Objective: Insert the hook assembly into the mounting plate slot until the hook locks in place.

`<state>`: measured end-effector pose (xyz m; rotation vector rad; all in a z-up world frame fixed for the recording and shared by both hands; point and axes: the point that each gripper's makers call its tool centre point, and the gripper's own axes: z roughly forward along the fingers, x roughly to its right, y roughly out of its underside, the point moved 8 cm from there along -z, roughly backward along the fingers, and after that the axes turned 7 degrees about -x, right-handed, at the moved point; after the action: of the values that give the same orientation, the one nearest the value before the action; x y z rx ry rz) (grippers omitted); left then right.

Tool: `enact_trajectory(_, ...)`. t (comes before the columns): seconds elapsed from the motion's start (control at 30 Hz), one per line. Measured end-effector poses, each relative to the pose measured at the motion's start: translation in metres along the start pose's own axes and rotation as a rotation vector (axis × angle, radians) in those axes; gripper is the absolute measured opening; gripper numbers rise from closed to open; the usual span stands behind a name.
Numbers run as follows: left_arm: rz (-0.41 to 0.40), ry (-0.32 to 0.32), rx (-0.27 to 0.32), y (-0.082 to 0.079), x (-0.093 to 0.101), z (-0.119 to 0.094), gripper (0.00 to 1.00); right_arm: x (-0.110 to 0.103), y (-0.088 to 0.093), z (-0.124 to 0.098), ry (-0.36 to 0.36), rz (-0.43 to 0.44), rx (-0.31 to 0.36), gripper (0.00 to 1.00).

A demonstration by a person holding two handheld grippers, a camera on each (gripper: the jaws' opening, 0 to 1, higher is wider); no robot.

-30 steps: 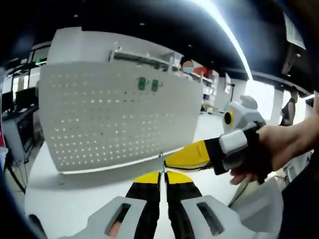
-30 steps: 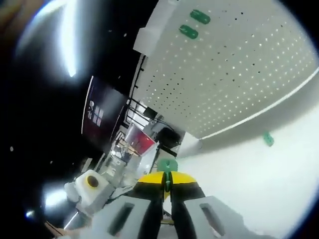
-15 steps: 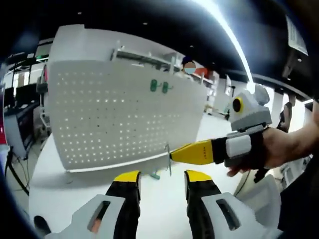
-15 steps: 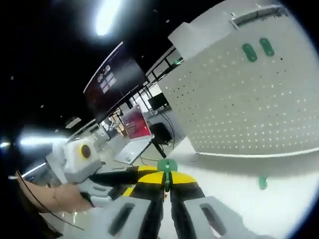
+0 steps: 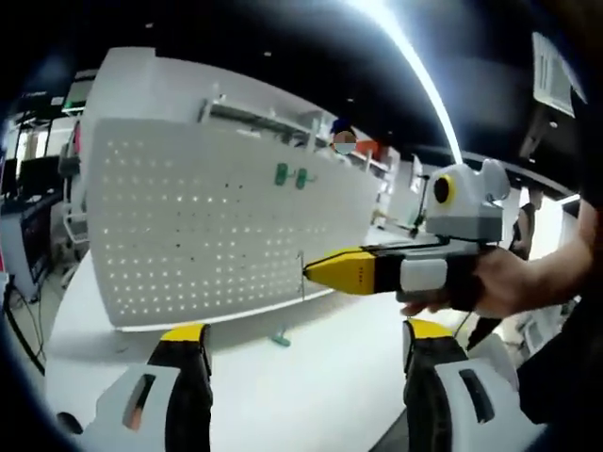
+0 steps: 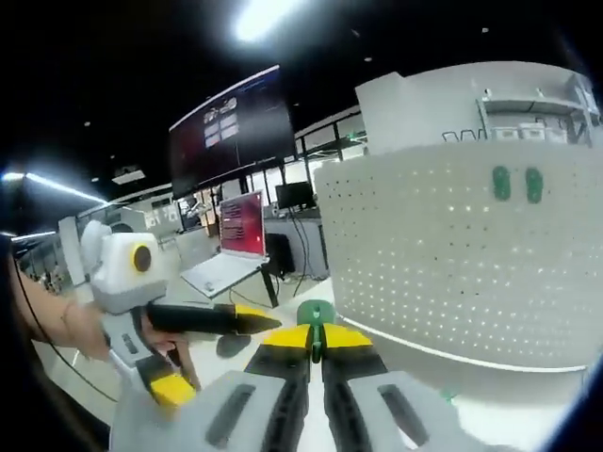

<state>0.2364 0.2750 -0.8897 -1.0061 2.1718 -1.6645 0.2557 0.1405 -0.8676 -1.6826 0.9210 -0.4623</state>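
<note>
Hook (image 6: pixel 316 312), green on top, is pinched between the tips of the right tool (image 6: pixel 316 350), whose jaws are pressed together on it. One white board full of holes (image 5: pixel 203 221) stands on the white counter (image 5: pixel 311 377), just past the hook. Two green pieces (image 5: pixel 291 175) sit high on the board. One more green piece (image 5: pixel 280 338) lies on the counter by the board's foot. The left tool (image 5: pixel 300 347) has its jaws spread wide with nothing between them.
</note>
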Motion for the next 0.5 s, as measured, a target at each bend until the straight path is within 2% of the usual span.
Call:
enact_trajectory(0.1,0.003,0.007,0.015,-0.002,0.003,-0.002,0.92,0.000,-0.005,0.000,0.026,-0.054,0.019,0.00)
enact_trajectory(0.27,-0.001,0.000,0.044,-0.006,0.003,-0.002,0.99,-0.001,-0.010,0.000,0.046,-0.086,0.045,0.00)
enact_trajectory(0.5,-0.004,-0.005,0.061,-0.009,0.004,-0.005,1.00,-0.001,-0.014,0.003,0.074,-0.129,0.071,0.00)
